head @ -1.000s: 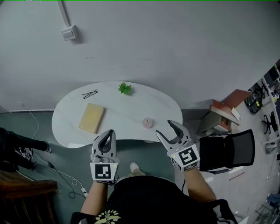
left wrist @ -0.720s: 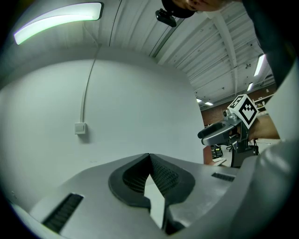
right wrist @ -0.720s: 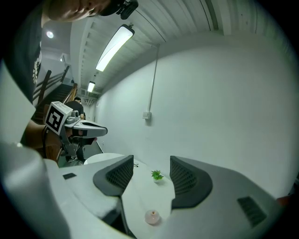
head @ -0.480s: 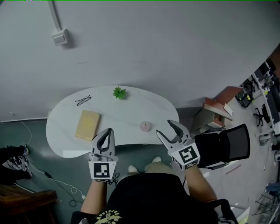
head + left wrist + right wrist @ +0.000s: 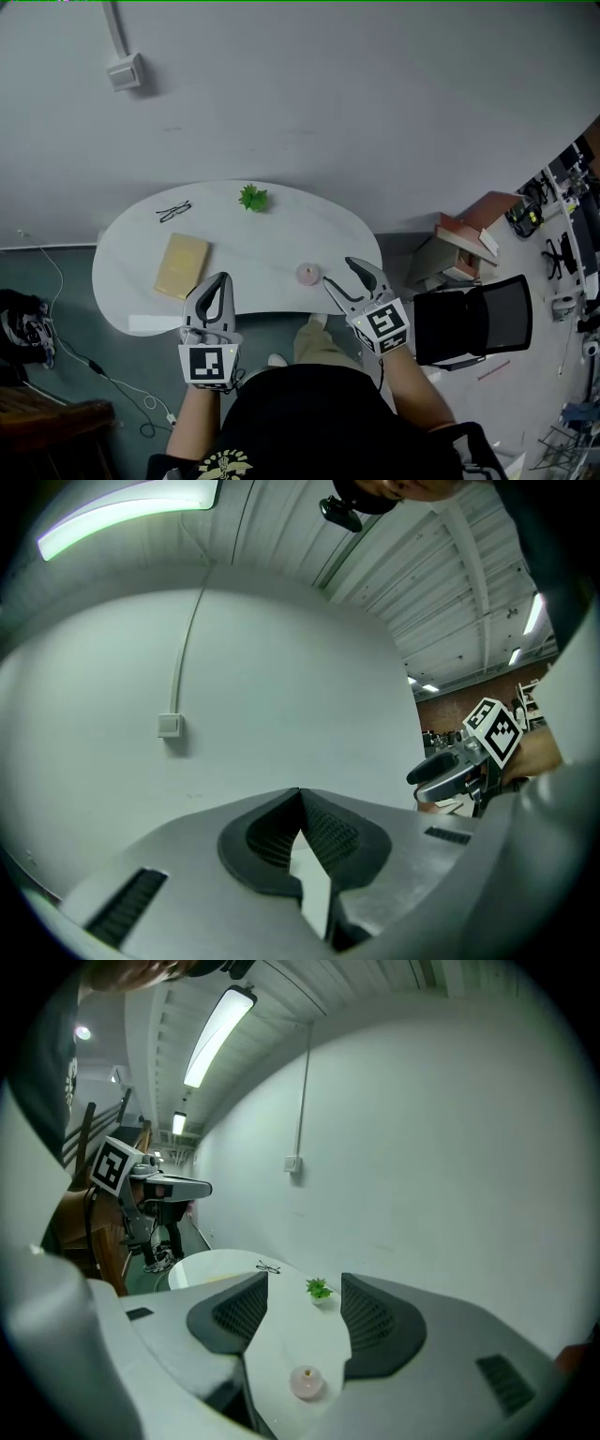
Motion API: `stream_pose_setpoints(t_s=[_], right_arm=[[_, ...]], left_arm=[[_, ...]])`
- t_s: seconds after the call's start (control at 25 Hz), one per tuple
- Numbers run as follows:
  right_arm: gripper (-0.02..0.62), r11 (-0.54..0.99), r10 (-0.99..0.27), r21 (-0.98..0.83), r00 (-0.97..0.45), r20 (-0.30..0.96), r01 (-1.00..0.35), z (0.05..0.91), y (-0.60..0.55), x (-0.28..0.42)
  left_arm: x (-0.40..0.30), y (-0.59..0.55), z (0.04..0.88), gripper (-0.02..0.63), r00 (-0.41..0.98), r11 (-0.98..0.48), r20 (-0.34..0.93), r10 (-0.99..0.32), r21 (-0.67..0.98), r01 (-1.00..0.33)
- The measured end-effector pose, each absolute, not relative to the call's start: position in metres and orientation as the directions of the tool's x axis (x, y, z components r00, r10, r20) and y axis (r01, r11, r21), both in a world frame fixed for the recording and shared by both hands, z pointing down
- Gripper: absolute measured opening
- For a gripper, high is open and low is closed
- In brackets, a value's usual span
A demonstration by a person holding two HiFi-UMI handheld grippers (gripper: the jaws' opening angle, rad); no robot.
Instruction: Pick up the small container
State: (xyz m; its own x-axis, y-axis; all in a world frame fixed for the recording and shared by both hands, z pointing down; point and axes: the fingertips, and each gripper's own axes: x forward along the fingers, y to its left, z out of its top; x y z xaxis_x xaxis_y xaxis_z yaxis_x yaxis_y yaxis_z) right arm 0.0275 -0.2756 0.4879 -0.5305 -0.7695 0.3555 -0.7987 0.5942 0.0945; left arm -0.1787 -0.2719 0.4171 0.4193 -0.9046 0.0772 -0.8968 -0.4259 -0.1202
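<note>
The small pink container (image 5: 307,274) stands near the front edge of the white table (image 5: 272,239). My right gripper (image 5: 339,273) hovers just right of it, open, its left fingertip close beside it. In the right gripper view the container (image 5: 306,1382) sits low between the spread jaws of the right gripper (image 5: 304,1307), untouched. My left gripper (image 5: 221,279) is held at the table's front edge left of the container, shut with nothing in it. In the left gripper view its pads (image 5: 323,832) meet, and the right gripper (image 5: 450,767) shows at the right.
On the table lie a yellow pad (image 5: 182,265), a pair of glasses (image 5: 173,211) and a small green plant (image 5: 250,197). A black chair (image 5: 473,323) and stacked books (image 5: 464,239) stand to the right. Cables (image 5: 66,342) run over the floor at left.
My right gripper has moved left and forward, closer to the pink container. The left gripper shifted slightly left and stays shut. The person's leg has stepped nearer the table.
</note>
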Motion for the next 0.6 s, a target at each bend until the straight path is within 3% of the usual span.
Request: stream_pose_setpoints(t_s=[0.6], right_arm=[[0.249,0.737,-0.596,0.028,-0.629,0.499,-0.676,0.602,-0.338,0.028]], left_arm=[[-0.15,-0.339,0.426,0.005,0.363,-0.374,0.102,-0.926,-0.133,-0.918]])
